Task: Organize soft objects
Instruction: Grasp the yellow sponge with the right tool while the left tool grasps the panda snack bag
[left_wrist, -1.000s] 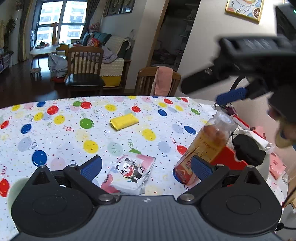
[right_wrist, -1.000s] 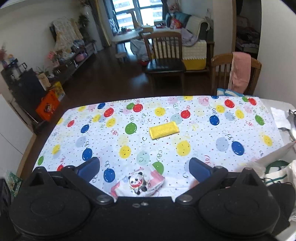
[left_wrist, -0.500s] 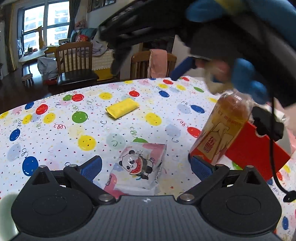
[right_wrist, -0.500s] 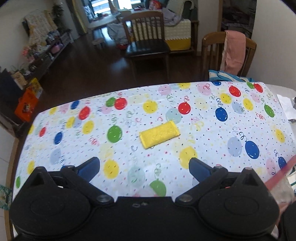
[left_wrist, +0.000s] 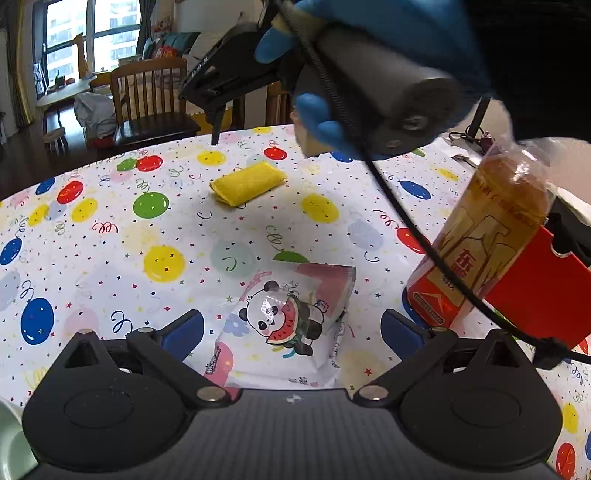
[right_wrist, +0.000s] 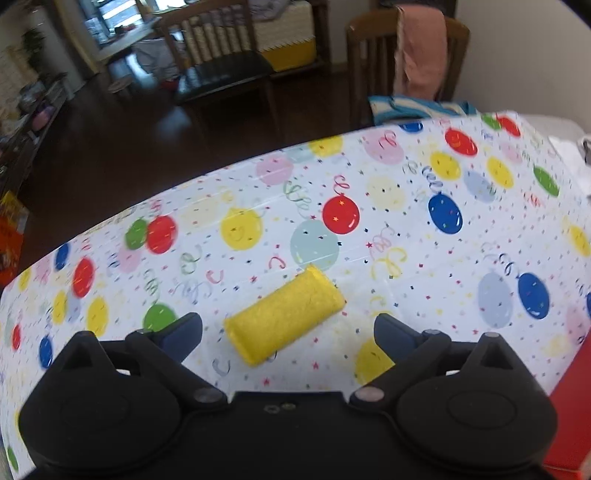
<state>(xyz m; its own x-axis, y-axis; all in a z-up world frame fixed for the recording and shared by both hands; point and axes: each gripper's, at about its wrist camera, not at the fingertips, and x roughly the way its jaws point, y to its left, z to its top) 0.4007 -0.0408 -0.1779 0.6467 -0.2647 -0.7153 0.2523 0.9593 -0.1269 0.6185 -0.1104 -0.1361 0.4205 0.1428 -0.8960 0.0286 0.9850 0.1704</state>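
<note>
A tissue pack with a panda print (left_wrist: 291, 325) lies on the balloon-pattern tablecloth (left_wrist: 110, 236), between the fingers of my open left gripper (left_wrist: 291, 328). A folded yellow cloth (left_wrist: 248, 183) lies farther back on the table. In the right wrist view the yellow cloth (right_wrist: 286, 314) lies between the fingers of my open right gripper (right_wrist: 288, 328), just above the table. The right gripper's body, held by a blue-gloved hand (left_wrist: 332, 122), fills the top of the left wrist view above the cloth.
A tea bottle (left_wrist: 480, 236) stands at the right beside a red box (left_wrist: 535, 280). A black cable (left_wrist: 406, 221) hangs across the bottle. Wooden chairs (right_wrist: 229, 62) stand beyond the table's far edge; one carries a pink towel (right_wrist: 417, 48).
My right gripper has moved forward and down from the near table edge to the yellow cloth, which now sits between its fingers. My left gripper stays by the tissue pack.
</note>
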